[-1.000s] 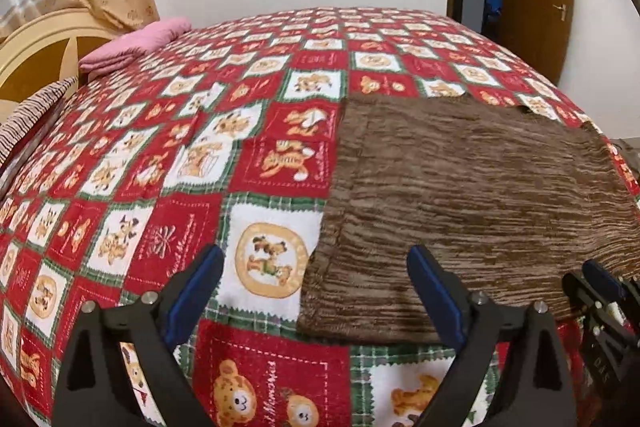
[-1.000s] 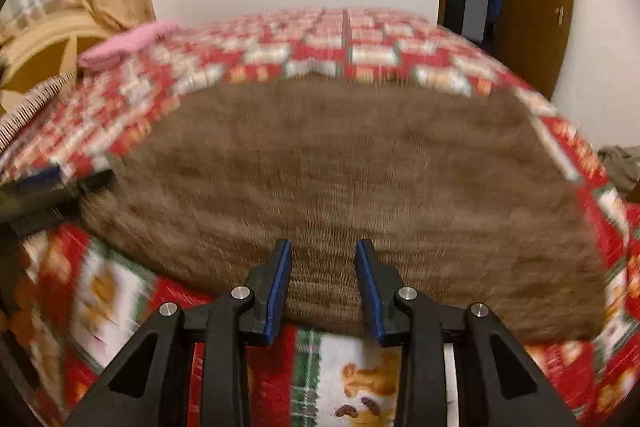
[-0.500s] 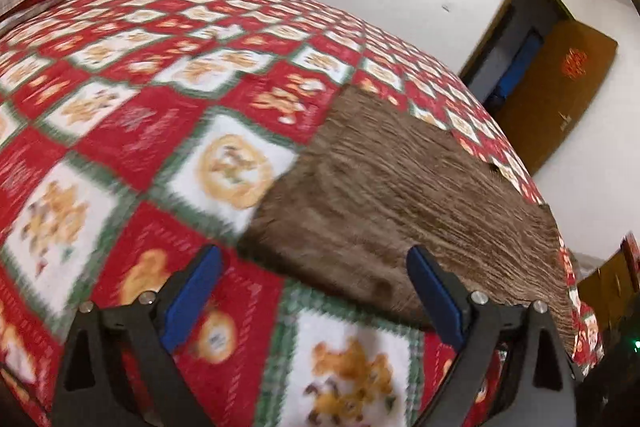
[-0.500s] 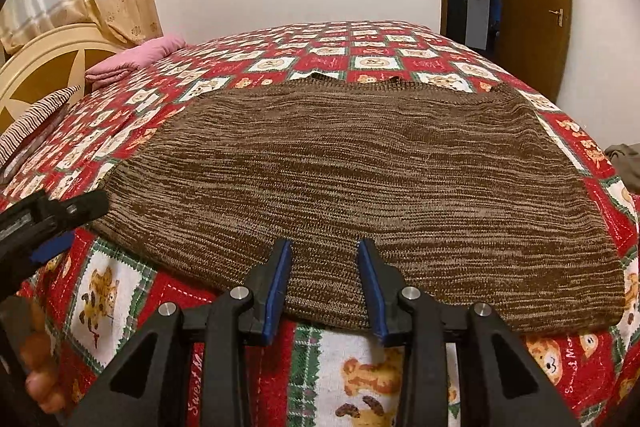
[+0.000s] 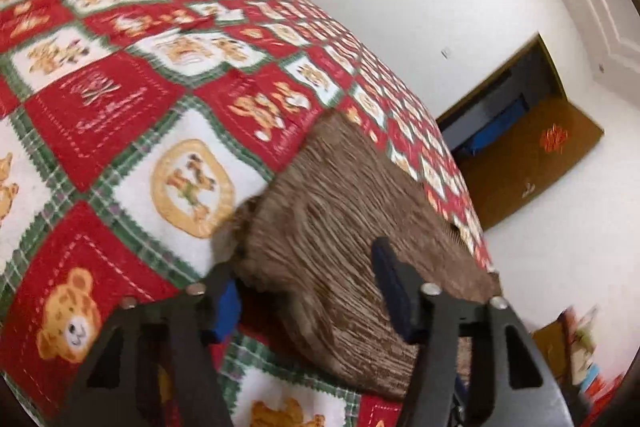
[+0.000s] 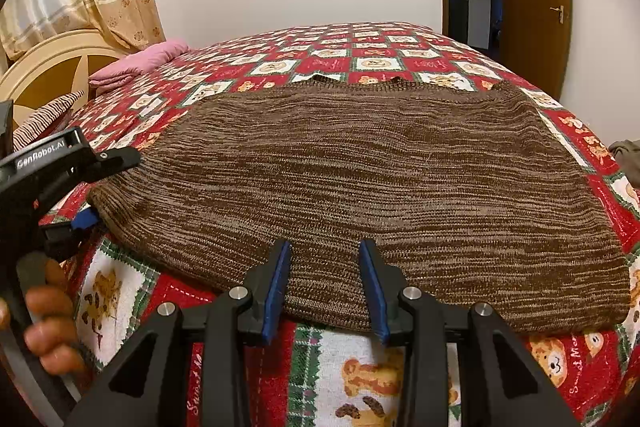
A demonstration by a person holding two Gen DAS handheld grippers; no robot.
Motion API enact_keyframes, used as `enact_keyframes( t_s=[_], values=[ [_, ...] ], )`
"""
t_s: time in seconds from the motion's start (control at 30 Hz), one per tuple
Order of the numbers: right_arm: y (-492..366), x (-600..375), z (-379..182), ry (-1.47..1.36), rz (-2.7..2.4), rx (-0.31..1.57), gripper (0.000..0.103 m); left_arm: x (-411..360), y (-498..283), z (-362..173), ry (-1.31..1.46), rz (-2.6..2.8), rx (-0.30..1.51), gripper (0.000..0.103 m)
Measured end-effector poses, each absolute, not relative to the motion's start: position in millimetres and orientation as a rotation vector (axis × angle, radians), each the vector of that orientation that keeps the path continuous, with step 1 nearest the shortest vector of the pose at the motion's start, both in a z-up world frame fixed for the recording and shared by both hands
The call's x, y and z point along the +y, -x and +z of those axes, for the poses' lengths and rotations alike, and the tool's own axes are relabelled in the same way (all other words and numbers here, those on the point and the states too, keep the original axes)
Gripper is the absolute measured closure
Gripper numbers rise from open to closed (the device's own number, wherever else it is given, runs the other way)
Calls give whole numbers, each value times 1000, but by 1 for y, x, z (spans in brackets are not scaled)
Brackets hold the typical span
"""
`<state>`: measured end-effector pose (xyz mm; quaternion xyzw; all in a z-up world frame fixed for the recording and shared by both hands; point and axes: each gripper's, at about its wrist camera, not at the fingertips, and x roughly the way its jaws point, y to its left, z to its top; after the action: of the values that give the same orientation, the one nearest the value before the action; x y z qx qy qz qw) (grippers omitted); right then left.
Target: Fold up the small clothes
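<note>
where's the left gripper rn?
Left gripper sits at the left edge of the right wrist view, jaws open around the brown knit garment's near-left corner on the bedspread.

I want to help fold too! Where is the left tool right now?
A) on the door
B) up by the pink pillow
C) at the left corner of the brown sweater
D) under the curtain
C: in the right wrist view the left tool sits at the near left corner of the brown sweater, which lies flat on the teddy-bear quilt.
</note>
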<state>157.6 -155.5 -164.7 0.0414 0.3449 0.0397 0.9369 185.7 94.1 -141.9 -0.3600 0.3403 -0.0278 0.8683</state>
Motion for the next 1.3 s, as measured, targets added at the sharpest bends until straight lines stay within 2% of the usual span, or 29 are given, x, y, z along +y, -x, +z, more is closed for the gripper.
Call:
enact_keyframes(
  t_s=[0.1, 0.27, 0.33, 0.37, 0.4, 0.67, 0.73, 0.8, 0.87, 0.97, 1.13, 1.3],
  values=[
    [-158, -155, -165, -89, 85, 703, 65, 96, -182, -148, 721, -34, 723, 65],
    [-158, -155, -165, -91, 86, 701, 65, 93, -192, -148, 716, -7, 722, 65],
    [-158, -154, -165, -91, 85, 705, 65, 94, -201, -148, 704, -14, 729, 70],
    [-159, -154, -165, -88, 83, 712, 65, 95, -204, -148, 703, -18, 736, 87],
    [-161, -153, -163, -82, 81, 725, 65, 97, -207, -149, 707, -34, 749, 92],
    [-201, -161, -118, -172, 63, 658, 65, 85, -199, -136, 549, -46, 721, 91],
    [-221, -153, -127, -138, 59, 706, 65, 80, -201, -133, 500, -20, 729, 89],
    [-236, -145, -153, -122, 79, 808, 65, 82, -204, -136, 515, -9, 746, 80],
    [-233, -140, -151, -85, 69, 776, 65, 85, -208, -139, 531, -2, 753, 80],
    [-234, -142, -151, -89, 69, 774, 65, 79, -209, -130, 485, -43, 717, 92],
    [-231, -154, -149, -169, 108, 763, 65, 44, -201, -100, 325, -169, 604, 93],
    [-229, -176, -133, -294, 160, 740, 64, 9, -202, -97, 231, -267, 591, 93]
  ],
)
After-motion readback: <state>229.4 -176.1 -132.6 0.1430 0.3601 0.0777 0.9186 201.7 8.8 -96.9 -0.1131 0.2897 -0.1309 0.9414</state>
